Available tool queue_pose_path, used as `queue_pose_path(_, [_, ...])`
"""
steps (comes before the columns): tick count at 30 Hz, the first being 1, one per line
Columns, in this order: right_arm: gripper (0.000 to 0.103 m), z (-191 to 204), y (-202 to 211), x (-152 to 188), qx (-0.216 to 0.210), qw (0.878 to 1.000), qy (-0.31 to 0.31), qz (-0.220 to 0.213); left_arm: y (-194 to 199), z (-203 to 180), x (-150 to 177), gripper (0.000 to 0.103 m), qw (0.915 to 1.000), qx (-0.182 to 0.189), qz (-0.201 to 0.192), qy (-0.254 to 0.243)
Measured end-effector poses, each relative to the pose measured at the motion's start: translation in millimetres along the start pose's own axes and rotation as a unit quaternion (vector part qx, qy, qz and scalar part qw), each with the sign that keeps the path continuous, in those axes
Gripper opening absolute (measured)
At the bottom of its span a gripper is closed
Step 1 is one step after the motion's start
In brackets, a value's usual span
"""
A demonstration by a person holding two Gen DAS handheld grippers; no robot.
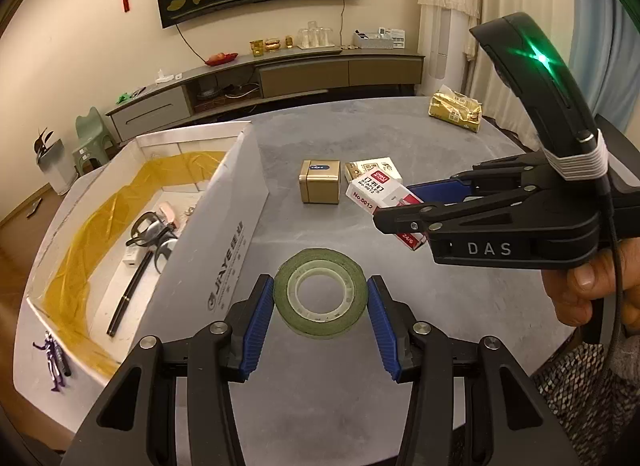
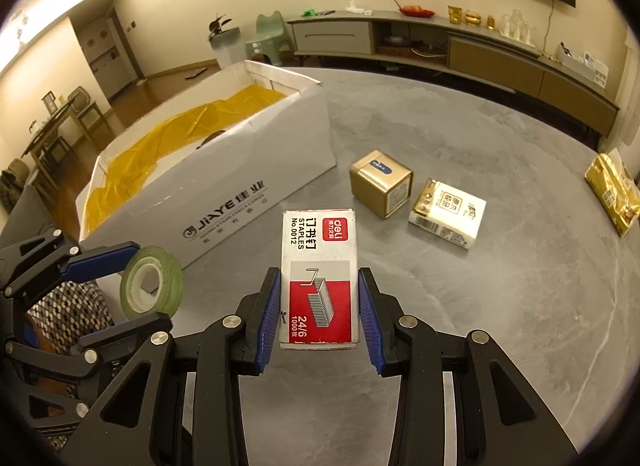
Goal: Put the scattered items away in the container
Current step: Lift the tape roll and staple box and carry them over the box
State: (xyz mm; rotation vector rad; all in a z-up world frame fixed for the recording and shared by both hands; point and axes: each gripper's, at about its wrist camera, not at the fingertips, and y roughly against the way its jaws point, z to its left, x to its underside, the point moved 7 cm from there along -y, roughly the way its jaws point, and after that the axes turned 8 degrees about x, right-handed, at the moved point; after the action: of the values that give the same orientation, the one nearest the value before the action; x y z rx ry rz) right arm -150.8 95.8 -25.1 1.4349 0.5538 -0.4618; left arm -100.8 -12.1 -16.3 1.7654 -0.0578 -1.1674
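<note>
Midway through the tidy-up, the box (image 1: pixel 224 201) at left already holds glasses (image 1: pixel 154 231) and a pen (image 1: pixel 128 298). The left gripper (image 1: pixel 320 298) clasps a tape roll (image 1: pixel 320 294) beside the box wall; the right gripper (image 2: pixel 319 306) grips a staples box (image 2: pixel 318 278) lifted off the worktop (image 2: pixel 500 306). Still out: a gold tin (image 2: pixel 382 182), a white pack (image 2: pixel 448 213) and a gold packet (image 2: pixel 612 193) far right.
</note>
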Motion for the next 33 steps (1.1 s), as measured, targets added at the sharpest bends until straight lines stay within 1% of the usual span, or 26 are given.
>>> queue_pose_path(6, [0.039, 8.2, 8.8, -0.4, -0.011, 1.000, 0.002, -0.009, 17.1, 1.8, 2.4, 0.049, 0.9999, -0.008, -0.008, 0.003])
queue_pose_path(15, [0.039, 15.0, 23.2, 0.2, -0.025, 0.999, 0.004, -0.022, 37.8, -4.1, -3.8, 0.049, 0.9996, -0.012, -0.027, 0.001])
queue_pose_path(20, [0.039, 17.1, 32.1, -2.0, -0.039, 0.999, 0.000, -0.031, 45.7, -7.3, -6.7, 0.049, 0.9992, -0.016, -0.035, -0.003])
queue_pose_path(33, [0.039, 33.1, 48.7, -5.4, -0.046, 0.998, 0.016, -0.048, 56.1, -4.7, -11.4, 0.049, 0.9986, -0.027, -0.045, -0.003])
